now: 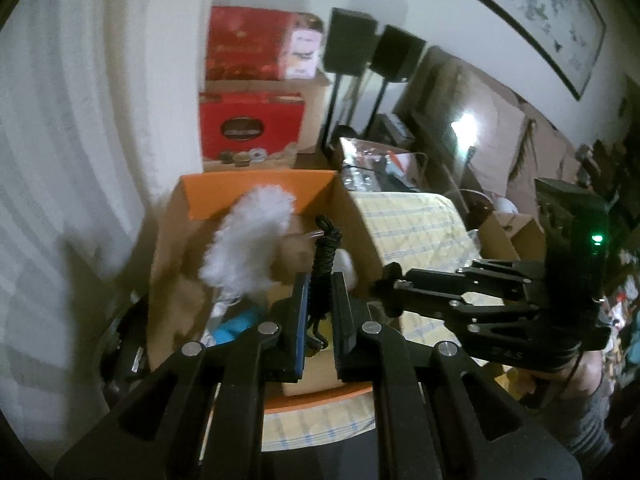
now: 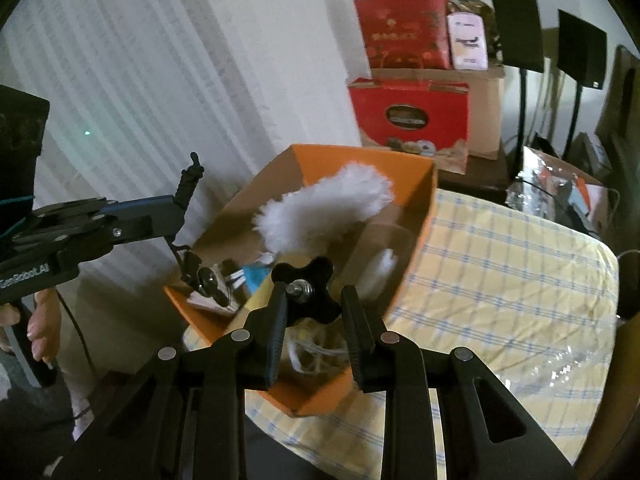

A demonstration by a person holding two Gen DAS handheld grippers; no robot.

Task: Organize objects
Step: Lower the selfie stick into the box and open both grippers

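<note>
Jaws: left gripper (image 1: 320, 300) pinched a corded bundle (image 1: 326, 256), right gripper (image 2: 316, 304) clamped a black knob (image 2: 305, 285), both right over the orange box (image 2: 416, 248).

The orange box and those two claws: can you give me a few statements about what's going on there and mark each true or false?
1. The left gripper is clamped on a bundle of black cord. True.
2. The right gripper holds nothing. False: a black star-shaped knob sits between its fingers.
3. A fluffy white duster lies in the orange box. True.
4. The box stands on bare wood. False: it rests on a yellow checked cloth.
5. The box is shut. False: its top is open.
</note>
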